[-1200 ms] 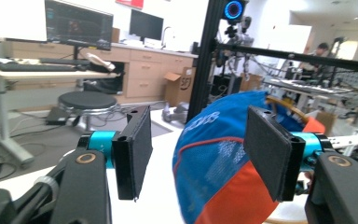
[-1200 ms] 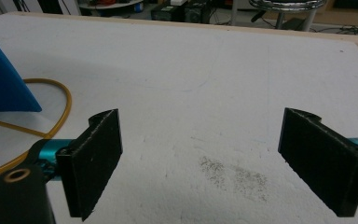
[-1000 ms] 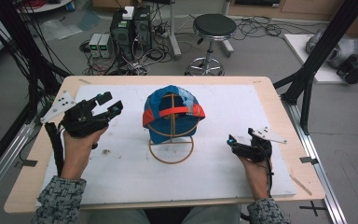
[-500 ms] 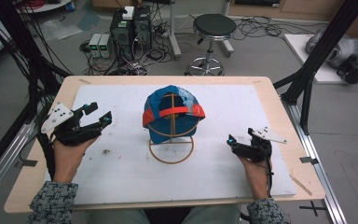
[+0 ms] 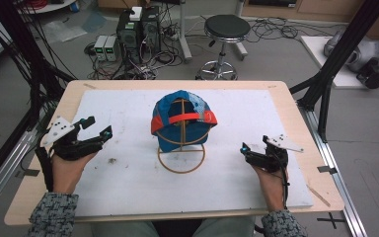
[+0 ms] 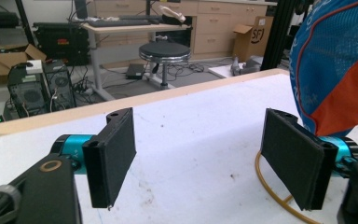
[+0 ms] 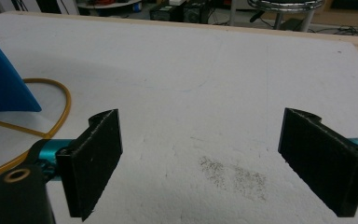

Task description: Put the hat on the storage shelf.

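At the middle of the bench (image 5: 286,98), on a white, slightly speckled foam-like mat (image 5: 128,187), a blue cap (image 5: 182,121) with an orange-red brim edge and an orange strap sits on a thin golden wire stand (image 5: 181,159) whose round hoop base lies flat on the mat. The cap's cloth has a fine mesh look with pale printed marks, too small to read. In the left gripper view a cardboard box (image 6: 254,39) at the back of the room bears the letters "SF".

The left gripper (image 5: 96,129), matte black with teal collars behind its flat rectangular pads, rests at the left side of the mat well apart from the cap; its jaws have just been opening and stand wide with nothing between them. The right gripper (image 5: 244,149) lies low on the mat, right of the stand, its jaws likewise spread wide and empty.
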Tool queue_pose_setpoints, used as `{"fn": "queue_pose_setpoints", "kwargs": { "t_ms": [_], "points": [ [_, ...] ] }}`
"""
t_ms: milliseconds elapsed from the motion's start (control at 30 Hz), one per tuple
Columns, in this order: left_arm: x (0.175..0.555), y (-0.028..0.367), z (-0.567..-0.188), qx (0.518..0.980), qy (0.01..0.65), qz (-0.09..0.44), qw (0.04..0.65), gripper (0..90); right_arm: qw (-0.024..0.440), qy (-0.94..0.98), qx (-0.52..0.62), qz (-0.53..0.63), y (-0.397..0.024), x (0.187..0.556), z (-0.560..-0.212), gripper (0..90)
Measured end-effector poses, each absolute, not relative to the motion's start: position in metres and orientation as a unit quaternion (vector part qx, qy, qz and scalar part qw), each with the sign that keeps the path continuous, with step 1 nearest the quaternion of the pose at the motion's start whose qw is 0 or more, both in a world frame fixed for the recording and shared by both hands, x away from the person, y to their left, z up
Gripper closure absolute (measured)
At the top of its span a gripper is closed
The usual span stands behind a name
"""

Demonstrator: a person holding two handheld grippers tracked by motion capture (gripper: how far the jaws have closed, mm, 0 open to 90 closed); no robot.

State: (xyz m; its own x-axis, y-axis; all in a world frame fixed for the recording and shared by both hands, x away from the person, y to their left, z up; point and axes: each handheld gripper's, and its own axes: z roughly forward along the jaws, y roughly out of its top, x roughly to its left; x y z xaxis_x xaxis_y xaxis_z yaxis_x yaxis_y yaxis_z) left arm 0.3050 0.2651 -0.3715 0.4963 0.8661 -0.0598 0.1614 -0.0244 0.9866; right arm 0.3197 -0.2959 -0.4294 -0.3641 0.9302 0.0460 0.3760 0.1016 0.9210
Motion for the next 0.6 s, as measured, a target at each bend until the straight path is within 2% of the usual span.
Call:
{"fn": "queue_pose_setpoints", "kwargs": {
  "t_ms": [333, 600],
  "points": [
    [0.304, 0.263, -0.395, 0.661, 0.425, 0.311, 0.535, 22.6, 0.296, 0.680, 0.480, 0.469, -0.296, 0.320, -0.430, 12.6],
    [0.306, 0.267, -0.399, 0.661, 0.428, 0.314, 0.530, 22.5, 0.297, 0.681, 0.479, 0.468, -0.295, 0.320, -0.430, 12.5]
  ]
}}
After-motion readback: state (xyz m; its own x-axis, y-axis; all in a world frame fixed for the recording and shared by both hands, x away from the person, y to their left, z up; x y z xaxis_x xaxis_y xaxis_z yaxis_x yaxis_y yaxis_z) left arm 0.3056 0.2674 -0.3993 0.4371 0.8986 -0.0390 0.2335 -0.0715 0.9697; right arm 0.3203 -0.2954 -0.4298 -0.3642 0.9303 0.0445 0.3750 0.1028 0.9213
